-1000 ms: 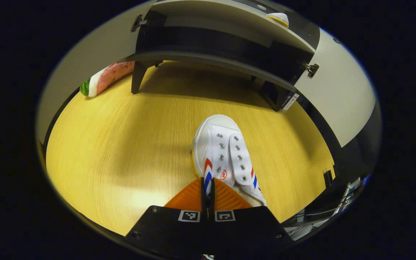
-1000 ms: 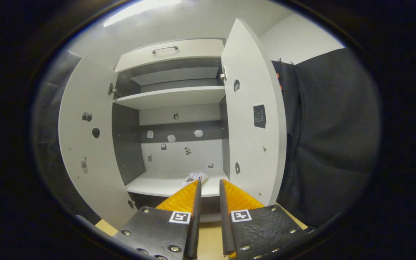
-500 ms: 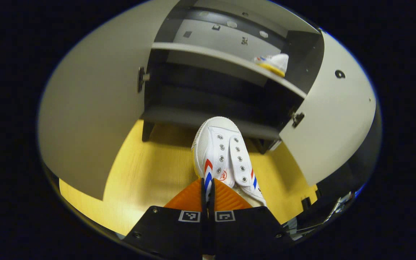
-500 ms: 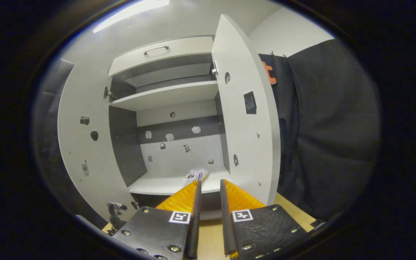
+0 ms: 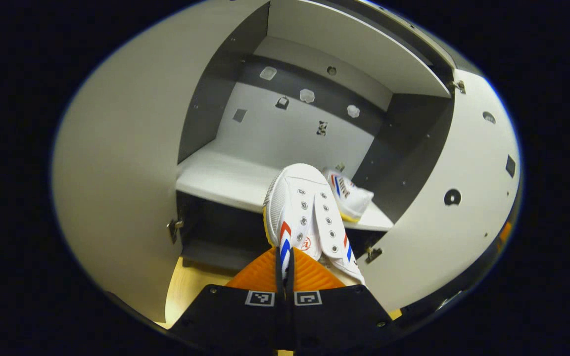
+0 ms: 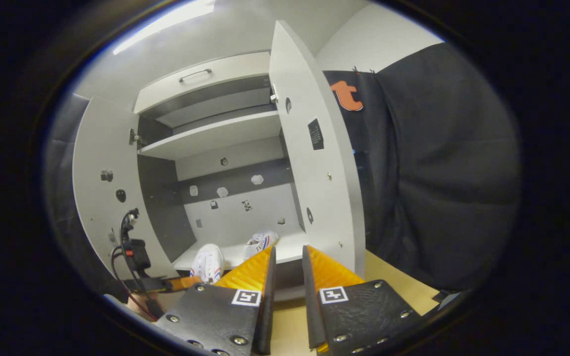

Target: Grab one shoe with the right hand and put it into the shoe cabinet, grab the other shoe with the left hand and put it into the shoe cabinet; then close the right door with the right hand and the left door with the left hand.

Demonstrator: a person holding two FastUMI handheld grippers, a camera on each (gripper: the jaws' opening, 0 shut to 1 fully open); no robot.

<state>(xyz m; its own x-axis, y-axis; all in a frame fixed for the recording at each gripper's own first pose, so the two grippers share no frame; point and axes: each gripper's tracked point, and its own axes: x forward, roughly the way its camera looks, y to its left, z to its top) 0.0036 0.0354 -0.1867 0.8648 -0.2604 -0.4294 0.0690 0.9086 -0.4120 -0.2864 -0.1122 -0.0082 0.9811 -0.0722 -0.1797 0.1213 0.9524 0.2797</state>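
My left hand-held gripper (image 5: 285, 264) is clenched on the side of the second shoe (image 5: 305, 217), both orange fingers pinching the canvas near the striped part, with the toe pointing straight at the shoe cabinet (image 5: 285, 123). The shoe is up in the air just in front of the lower shelf (image 5: 220, 180), about level with its front edge, so this is the carry-in step. To do it cleanly I'd lift a touch more so the sole clears the shelf lip, push forward into the bare left part of the shelf, and set it flat before letting go, since a side pinch like this could let it roll over if I drop it early. I'd also keep it left of the first shoe (image 5: 348, 194), which already sits on the right end of that shelf by the dark side wall. My right hand-held gripper (image 6: 287, 264) hangs back with its fingers a little apart and nothing between them, facing the cabinet from farther out. Both doors, the left door (image 5: 126, 163) and the right door (image 6: 314, 173), stand wide open, and the upper shelf (image 6: 215, 136) looks bare from here.
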